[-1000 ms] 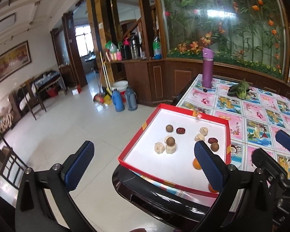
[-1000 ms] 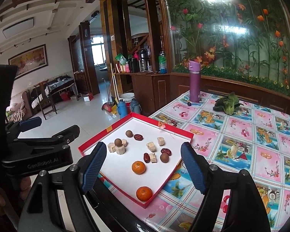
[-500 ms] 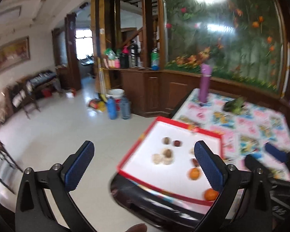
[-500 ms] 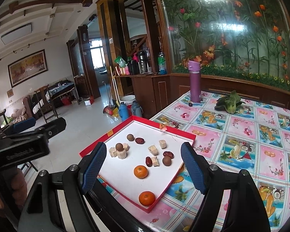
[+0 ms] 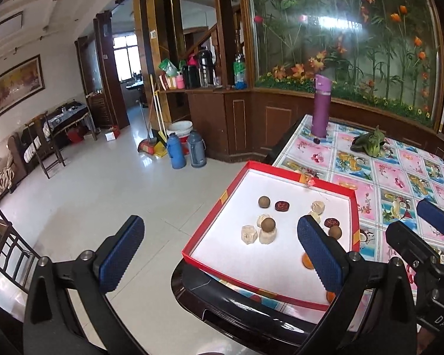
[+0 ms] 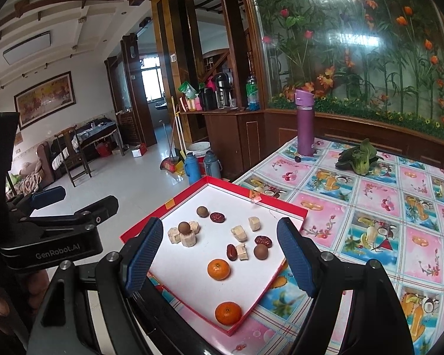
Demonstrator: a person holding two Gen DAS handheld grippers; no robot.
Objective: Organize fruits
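A red-rimmed white tray (image 6: 293,210) lies at the table's near left corner. It holds two oranges (image 6: 218,269) (image 6: 228,313), brown round fruits (image 6: 260,251), dark red dates (image 6: 217,217) and pale chunks (image 6: 238,233). One brown fruit (image 5: 268,224) rests on top of the pale chunks. My right gripper (image 6: 220,227) hovers open above the tray's near side with nothing between its fingers. My left gripper (image 5: 220,224) is open and empty too, held off the table's left corner; its right finger (image 5: 319,251) hides part of an orange (image 5: 306,261).
A purple bottle (image 6: 305,124) and a leafy green vegetable (image 6: 358,159) stand at the far side of the patterned tablecloth (image 6: 384,224). Left of the table the floor drops away, with two flasks (image 5: 174,153) and a broom by the wooden counter.
The left gripper swung briefly, blurring its view, then returned close to where it was. The right gripper shifted only slightly over the tray. Both stayed open; the fruits have not moved.
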